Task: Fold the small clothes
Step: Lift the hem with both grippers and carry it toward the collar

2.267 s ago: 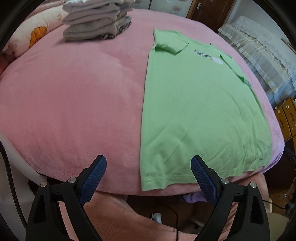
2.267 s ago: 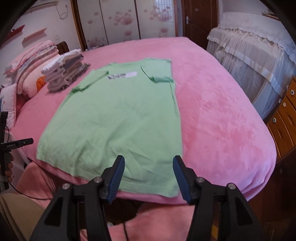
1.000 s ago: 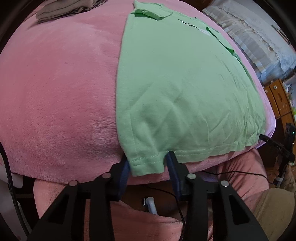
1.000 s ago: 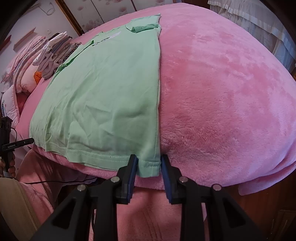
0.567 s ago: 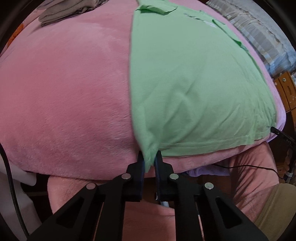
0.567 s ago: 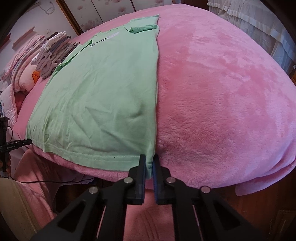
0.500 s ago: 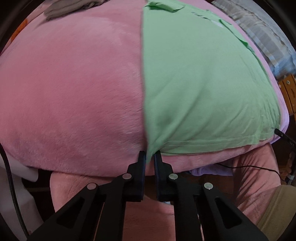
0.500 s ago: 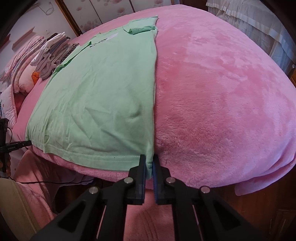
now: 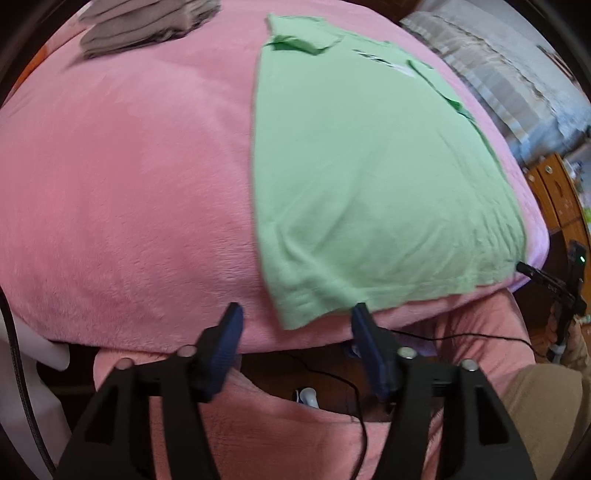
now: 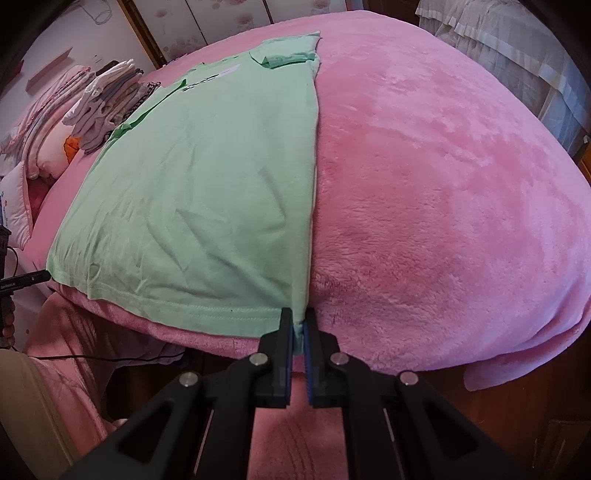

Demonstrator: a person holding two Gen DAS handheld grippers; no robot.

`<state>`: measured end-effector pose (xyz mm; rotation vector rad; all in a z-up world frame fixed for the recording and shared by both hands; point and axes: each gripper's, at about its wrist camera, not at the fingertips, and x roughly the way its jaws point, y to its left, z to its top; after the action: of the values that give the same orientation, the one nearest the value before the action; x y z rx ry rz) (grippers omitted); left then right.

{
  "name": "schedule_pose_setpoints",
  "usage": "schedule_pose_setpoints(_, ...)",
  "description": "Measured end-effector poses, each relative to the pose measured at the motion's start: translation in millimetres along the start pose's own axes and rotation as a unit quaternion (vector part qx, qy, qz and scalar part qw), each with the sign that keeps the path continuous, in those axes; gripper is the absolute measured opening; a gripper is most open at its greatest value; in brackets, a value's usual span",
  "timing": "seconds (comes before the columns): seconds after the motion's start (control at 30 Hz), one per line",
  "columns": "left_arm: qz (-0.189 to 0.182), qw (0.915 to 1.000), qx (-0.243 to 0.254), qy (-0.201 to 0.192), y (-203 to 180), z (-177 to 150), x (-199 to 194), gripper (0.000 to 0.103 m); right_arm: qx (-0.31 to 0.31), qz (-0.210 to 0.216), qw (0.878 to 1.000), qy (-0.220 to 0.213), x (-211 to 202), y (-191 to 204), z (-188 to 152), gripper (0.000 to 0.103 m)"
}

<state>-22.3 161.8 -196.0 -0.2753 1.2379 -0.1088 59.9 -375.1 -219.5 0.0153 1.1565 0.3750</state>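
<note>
Green T-shirt [image 10: 207,192] lies flat on pink bed [image 10: 424,184], hem at near edge. Right hand-held gripper [image 10: 299,326] pinches the hem corner; left hand-held gripper [image 9: 295,321] gapes wide w/ other corner loose between fingers. Fabric thin, limp, light — grip hem corners, lift evenly.

Bedroom: pink-blanketed bed [image 10: 443,166], pillows [image 10: 44,147], wardrobe [image 10: 207,22].

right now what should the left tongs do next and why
Probably close the left tongs back on the near hem corner of the green t-shirt. They stand open with that corner lying loose between them, while the right tongs pinch the other corner, so a fold can't start evenly.
</note>
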Motion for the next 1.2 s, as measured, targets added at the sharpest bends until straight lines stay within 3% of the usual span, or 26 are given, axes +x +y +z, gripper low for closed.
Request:
schedule_pose_setpoints(0.2,-0.002,0.9999,0.005,0.011,-0.6,7.6,7.6,0.065,-0.006,-0.002,1.0,-0.001,-0.5,2.1,0.3,0.005)
schedule_pose_setpoints(0.4,-0.035,0.9977,-0.057,0.012,12.8,11.8,29.6,0.061,0.004,0.005,1.0,-0.002,1.6,-2.4,0.8,0.005)
schedule_pose_setpoints(0.43,-0.036,0.9976,-0.058,0.011,12.4,11.2,31.9,0.056,0.005,0.005,1.0,-0.003,1.9,-3.0,1.0,0.005)
schedule_pose_setpoints(0.5,-0.03,0.998,-0.054,0.013,12.8,9.7,35.4,0.031,0.008,0.008,1.0,-0.003,3.1,-4.5,1.4,0.005)
schedule_pose_setpoints(0.6,-0.031,0.9973,-0.066,0.014,21.0,6.4,38.1,0.014,0.014,0.014,1.0,-0.003,5.6,-7.8,2.1,0.005)
schedule_pose_setpoints(0.7,-0.027,0.9974,-0.065,0.015,19.8,5.5,38.9,0.008,0.019,0.019,1.0,0.0,8.0,-9.0,2.9,0.005)
schedule_pose_setpoints(0.83,-0.015,0.9986,-0.046,0.019,9.3,5.6,40.3,0.004,0.01,0.016,1.0,0.001,8.5,-6.0,4.1,0.004)
schedule_pose_setpoints(1.0,-0.026,0.9981,-0.053,0.019,14.9,5.5,31.8,0.003,0.016,0.029,0.999,-0.002,-1.5,-9.0,3.8,0.003)
schedule_pose_setpoints(1.2,-0.069,0.9949,-0.074,-0.006,14.3,13.6,2.6,0.002,0.023,0.062,0.997,-0.024,-35.2,-10.8,14.7,0.003)
